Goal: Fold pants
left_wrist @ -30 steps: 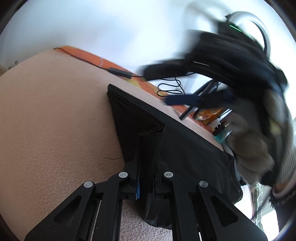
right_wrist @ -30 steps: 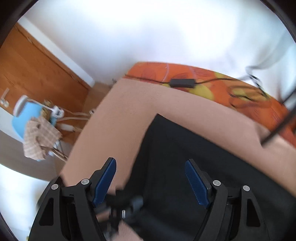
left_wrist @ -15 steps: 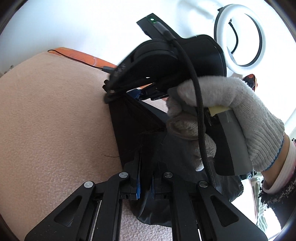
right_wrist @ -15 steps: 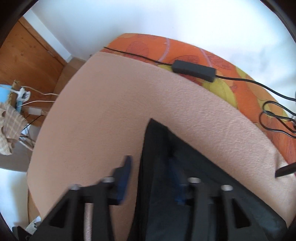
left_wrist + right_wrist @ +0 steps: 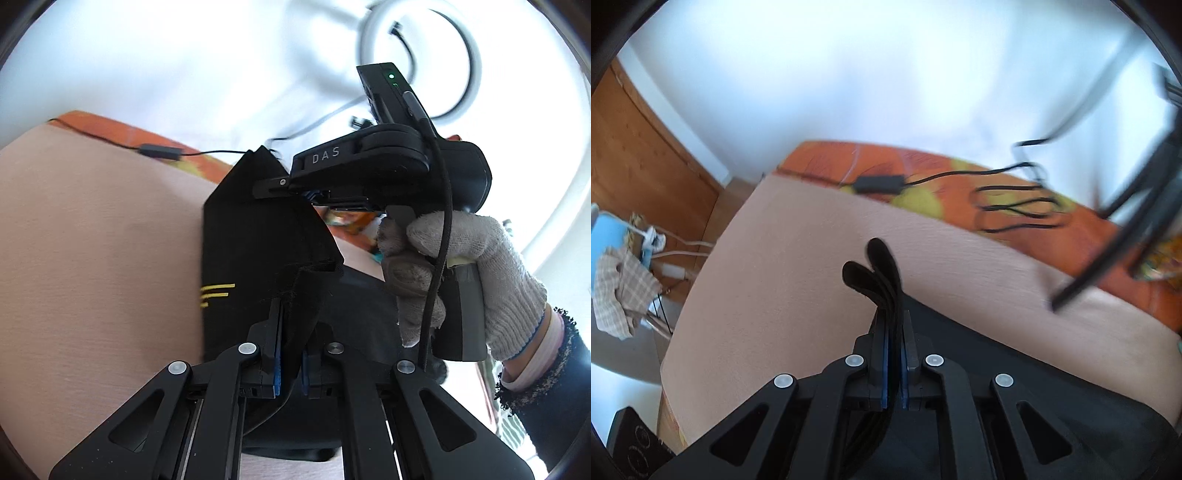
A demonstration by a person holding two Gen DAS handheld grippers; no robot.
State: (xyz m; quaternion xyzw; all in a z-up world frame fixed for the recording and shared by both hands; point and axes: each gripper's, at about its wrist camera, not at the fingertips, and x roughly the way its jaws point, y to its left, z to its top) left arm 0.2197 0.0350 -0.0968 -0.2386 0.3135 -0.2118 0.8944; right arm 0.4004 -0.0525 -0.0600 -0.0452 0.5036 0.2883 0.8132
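Both tongs are gripping the black pants [image 5: 258, 236], which are lying on a peach blanket [image 5: 96, 236] spread over an orange patterned cover [image 5: 960, 173]. The left tongs [image 5: 290, 354] are clamped on a bunched fold of the fabric, a lifted flap with yellow stripes standing just beyond them. The right tongs [image 5: 894, 354], held by a gloved hand [image 5: 461, 273], are pinching several stacked layers, whose rounded edges are poking out past the tips. A black cable [image 5: 879, 183] is lying along the cover.
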